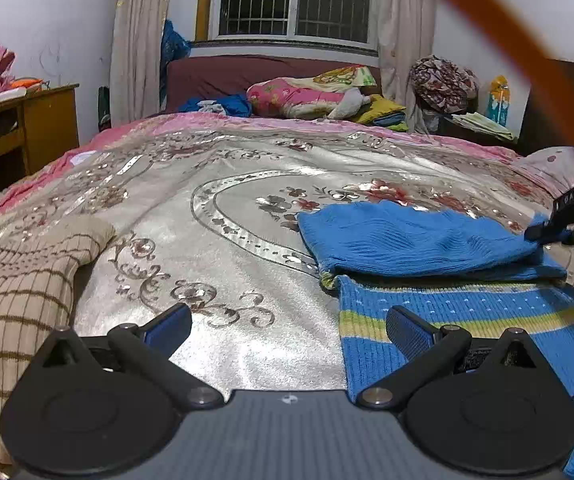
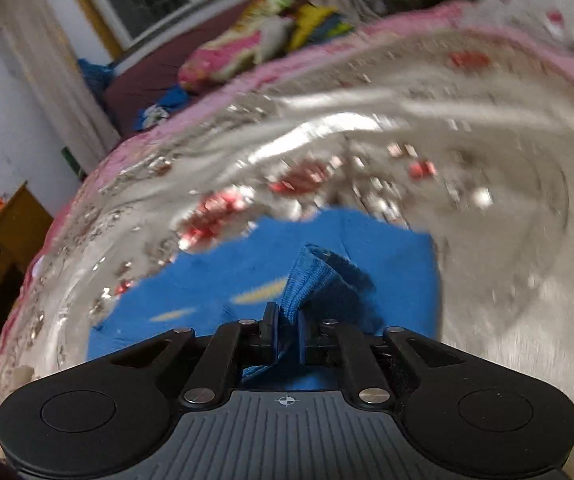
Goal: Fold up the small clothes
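A small blue knit sweater [image 1: 427, 248] with a yellow-green stripe lies on the silver floral bedspread [image 1: 227, 208], its upper part folded over. My left gripper [image 1: 287, 326] is open and empty, low over the bedspread at the sweater's left edge. My right gripper [image 2: 287, 326] is shut on a fold of the blue sweater [image 2: 315, 280] and holds it lifted above the rest of the garment; the right wrist view is motion-blurred. The right gripper's body shows at the right edge of the left wrist view [image 1: 555, 220].
A beige striped knit garment [image 1: 15, 304] lies at the left on the bed. Pillows and piled clothes [image 1: 311, 96] sit at the headboard. A wooden desk [image 1: 19, 128] stands left of the bed. An orange cable [image 1: 527, 52] crosses the upper right.
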Demonstrator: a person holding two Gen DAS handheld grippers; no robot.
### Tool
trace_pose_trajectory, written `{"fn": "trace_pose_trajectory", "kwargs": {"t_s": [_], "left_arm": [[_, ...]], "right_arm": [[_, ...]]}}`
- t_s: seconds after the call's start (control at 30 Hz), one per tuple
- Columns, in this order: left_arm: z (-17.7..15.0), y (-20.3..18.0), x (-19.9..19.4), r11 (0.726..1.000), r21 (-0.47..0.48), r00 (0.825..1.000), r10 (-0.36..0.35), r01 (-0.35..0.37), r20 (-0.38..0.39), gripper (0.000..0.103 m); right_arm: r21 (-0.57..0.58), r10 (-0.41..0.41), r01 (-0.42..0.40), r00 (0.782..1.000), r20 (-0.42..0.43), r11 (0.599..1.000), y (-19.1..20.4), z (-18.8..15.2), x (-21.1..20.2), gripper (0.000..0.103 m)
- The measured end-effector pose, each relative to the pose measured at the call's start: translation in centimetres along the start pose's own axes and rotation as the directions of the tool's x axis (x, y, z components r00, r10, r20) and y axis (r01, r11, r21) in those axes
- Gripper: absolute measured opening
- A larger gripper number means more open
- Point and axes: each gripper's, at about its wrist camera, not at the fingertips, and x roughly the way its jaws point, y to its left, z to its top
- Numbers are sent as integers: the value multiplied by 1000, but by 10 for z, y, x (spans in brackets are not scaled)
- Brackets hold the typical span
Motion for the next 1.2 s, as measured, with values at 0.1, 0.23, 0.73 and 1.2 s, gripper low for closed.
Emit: {"fn": "trace_pose_trajectory", "kwargs": {"t_s": [0.1, 0.23, 0.73, 1.2], "left_arm": [[1, -1, -1, 1000, 7, 1000, 3, -3, 11, 103], [-1, 0, 3, 1000, 2, 1000, 5, -5, -8, 103], [-6, -10, 6, 999, 32, 1000, 8, -7, -23, 103], [-10, -20, 2, 998, 51, 999, 24, -22, -26, 103]], "right_arm": [[59, 30, -30, 999, -11, 998, -12, -6, 3, 14], [127, 48, -48, 999, 6, 991, -23, -8, 0, 24], [101, -49, 43, 997, 60, 994, -36, -6, -2, 6], [91, -51, 45, 996, 66, 995, -51, -8, -8, 14]]}}
